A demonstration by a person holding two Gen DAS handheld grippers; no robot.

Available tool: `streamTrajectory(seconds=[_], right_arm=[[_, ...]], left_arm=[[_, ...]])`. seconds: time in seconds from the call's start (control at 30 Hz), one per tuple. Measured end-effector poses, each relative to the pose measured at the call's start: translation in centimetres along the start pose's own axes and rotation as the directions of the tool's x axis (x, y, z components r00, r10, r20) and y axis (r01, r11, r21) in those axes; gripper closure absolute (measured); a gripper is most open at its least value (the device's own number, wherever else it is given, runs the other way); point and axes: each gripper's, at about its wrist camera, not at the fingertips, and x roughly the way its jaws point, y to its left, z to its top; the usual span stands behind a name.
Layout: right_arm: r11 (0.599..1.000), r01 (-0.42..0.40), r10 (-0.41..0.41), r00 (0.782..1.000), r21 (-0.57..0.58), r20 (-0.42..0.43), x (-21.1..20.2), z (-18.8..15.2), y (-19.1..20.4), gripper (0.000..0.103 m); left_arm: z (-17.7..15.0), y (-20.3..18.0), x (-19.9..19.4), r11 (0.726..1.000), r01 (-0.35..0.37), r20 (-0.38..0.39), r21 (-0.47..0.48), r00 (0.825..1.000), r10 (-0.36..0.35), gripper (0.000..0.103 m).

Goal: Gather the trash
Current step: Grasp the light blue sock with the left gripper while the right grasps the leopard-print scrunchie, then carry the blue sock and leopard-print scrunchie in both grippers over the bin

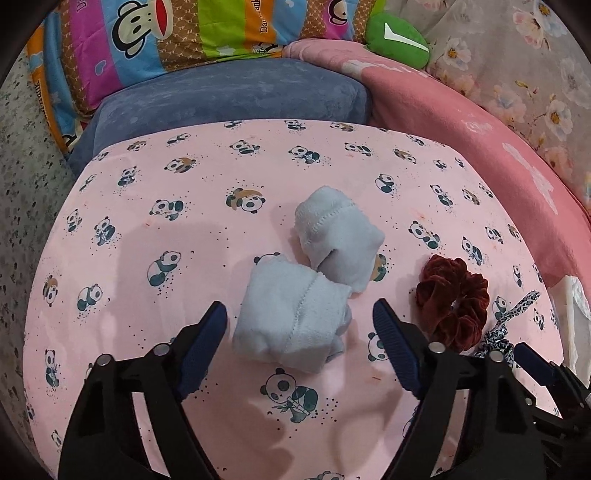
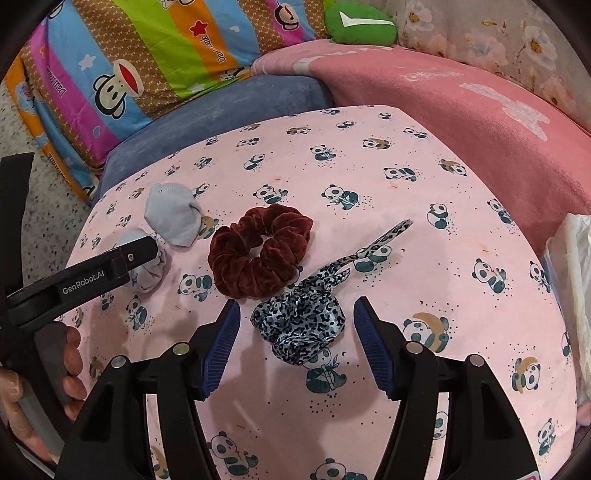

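Observation:
Two pale grey rolled cloths lie on the pink panda-print sheet point(image 1: 147, 192). The nearer roll point(image 1: 295, 325) sits between the fingers of my left gripper point(image 1: 299, 314), which is open, with a gap on each side. The farther roll point(image 1: 340, 236) lies just beyond it. A dark red velvet scrunchie point(image 2: 258, 251) rests to the right of the rolls. My right gripper point(image 2: 298, 308) is open around a leopard-print scrunchie point(image 2: 301, 325), and its pads do not touch the fabric. A finger point(image 2: 136, 254) of the left gripper shows over the near roll in the right wrist view.
A blue cushion point(image 1: 229, 96), a striped monkey-print quilt point(image 1: 147, 33) and a green plush point(image 1: 399, 40) lie at the back. A pink blanket point(image 2: 461, 122) runs along the right. White plastic point(image 2: 572, 266) sits at the right edge. A hand point(image 2: 70, 369) grips the left tool's handle.

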Motion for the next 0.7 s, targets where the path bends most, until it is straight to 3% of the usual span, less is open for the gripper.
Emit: streamTrajectory(seconds=[0.03, 0.23, 0.37, 0.43, 0.7], right_arm=[[1.0, 0.001, -0.001, 1.0, 0.001, -0.002, 0.2, 0.0, 0.0, 0.039], [1.0, 0.006, -0.005, 1.0, 0.008, -0.023, 1.3, -0.5, -0.4, 0.04], [1.0, 0.012, -0.012, 1.0, 0.003, -0.019, 1.4, -0.9, -0.9, 0.062], [1.0, 0.0, 0.001, 1.0, 0.024, -0.02, 1.2, -1.2, -1.4, 0.083], [0.997, -0.021, 0.02, 1.0, 0.075, 0.016, -1.0, -2.7, -3.1, 0.091]], left_arm=[[0.0, 0.1, 0.2, 1.0, 0.006, -0.009, -0.003, 1.0, -0.006, 0.042], [-0.6, 0.4, -0.1, 1.0, 0.018, -0.007, -0.009, 1.0, -0.018, 0.057], [-0.8, 0.2, -0.7, 1.0, 0.018, -0.003, -0.008, 1.0, -0.018, 0.061], [-1.1, 0.2, -1.1, 1.0, 0.018, -0.004, -0.014, 1.0, -0.018, 0.062], [-2.2, -1.6, -3.7, 1.0, 0.01, 0.017, -0.003, 1.0, -0.01, 0.062]])
